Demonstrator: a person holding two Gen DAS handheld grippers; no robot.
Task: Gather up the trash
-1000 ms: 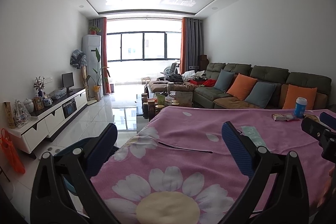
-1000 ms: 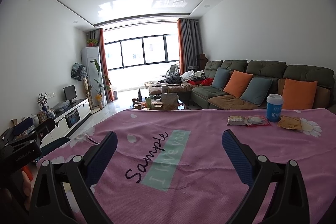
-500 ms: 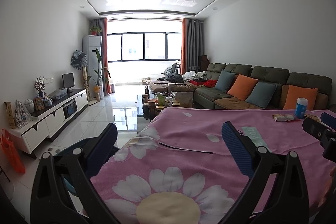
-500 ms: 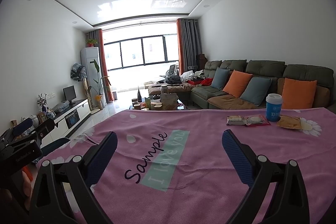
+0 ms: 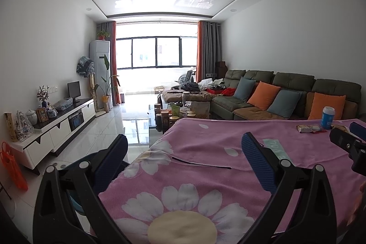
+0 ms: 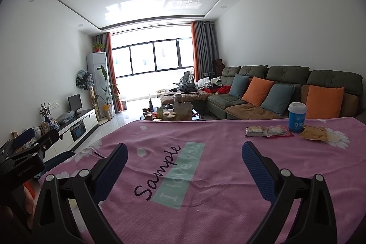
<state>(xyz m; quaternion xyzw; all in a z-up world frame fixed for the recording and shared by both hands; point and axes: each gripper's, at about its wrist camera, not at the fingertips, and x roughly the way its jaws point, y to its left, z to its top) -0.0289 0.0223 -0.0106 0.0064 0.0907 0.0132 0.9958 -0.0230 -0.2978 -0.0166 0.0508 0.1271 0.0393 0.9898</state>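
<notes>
A table under a pink flowered cloth (image 6: pixel 205 175) fills the foreground of both views. At its far right lie a grey snack wrapper (image 6: pixel 255 131), a red wrapper (image 6: pixel 278 131) and a brown wrapper (image 6: pixel 313 135), with a blue paper cup (image 6: pixel 296 117) standing upright behind them. The same cup (image 5: pixel 327 117) and wrappers (image 5: pixel 309 128) show small in the left wrist view. My right gripper (image 6: pixel 184 158) hovers open over the cloth's printed lettering, well short of the trash. My left gripper (image 5: pixel 184 152) is open above the table's left corner. Both hold nothing.
A green sofa (image 6: pixel 286 88) with orange and blue cushions runs along the right wall. A cluttered coffee table (image 6: pixel 173 112) stands beyond the cloth. A white TV cabinet (image 5: pixel 57 127) lines the left wall, an orange bag (image 5: pixel 13 168) beside it. Tiled floor lies between.
Both grippers have shifted only slightly; the right view has crept a little toward the trash. Nothing was taken hold of or let go.
</notes>
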